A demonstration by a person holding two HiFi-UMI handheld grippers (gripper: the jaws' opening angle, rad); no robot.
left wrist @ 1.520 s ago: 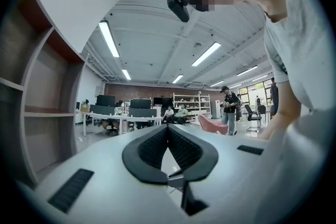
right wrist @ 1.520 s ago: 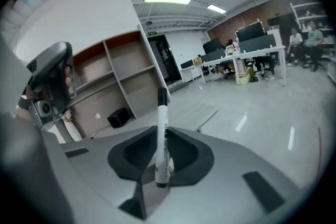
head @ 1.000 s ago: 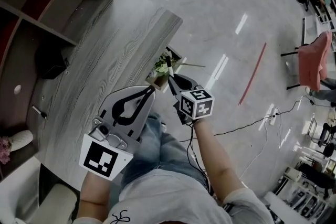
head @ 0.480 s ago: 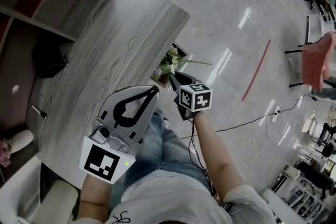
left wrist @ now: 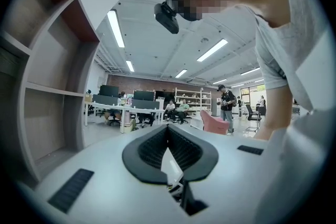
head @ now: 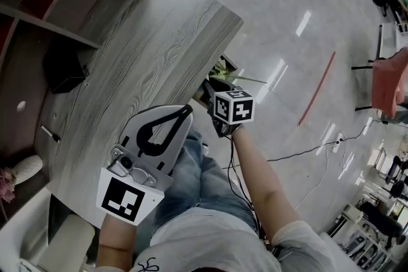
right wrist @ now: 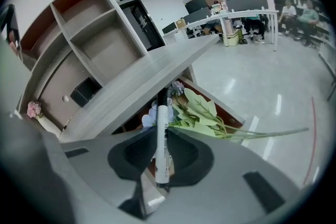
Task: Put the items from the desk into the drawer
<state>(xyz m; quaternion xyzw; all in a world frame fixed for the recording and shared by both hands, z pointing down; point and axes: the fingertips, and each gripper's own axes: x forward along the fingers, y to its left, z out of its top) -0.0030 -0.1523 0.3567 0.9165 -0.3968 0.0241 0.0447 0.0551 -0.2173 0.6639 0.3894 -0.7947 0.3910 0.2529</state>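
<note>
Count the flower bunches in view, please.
2. One leafy bunch lies in the open drawer; one pink bunch is near the desk's far end. The drawer may hide more.

In the right gripper view, the white pen (right wrist: 161,139) clamped in the right claw (right wrist: 163,135) ends in a dark tip we lose against the shadowed drawer (right wrist: 230,116). The surface (right wrist: 131,86) edge and the artificial flowers (right wrist: 197,113) cover most of the drawer's inside. In the head view, the claw's own cube hides its tips. At that frame's left, a small dark item (head: 49,134) is too small to name.
</note>
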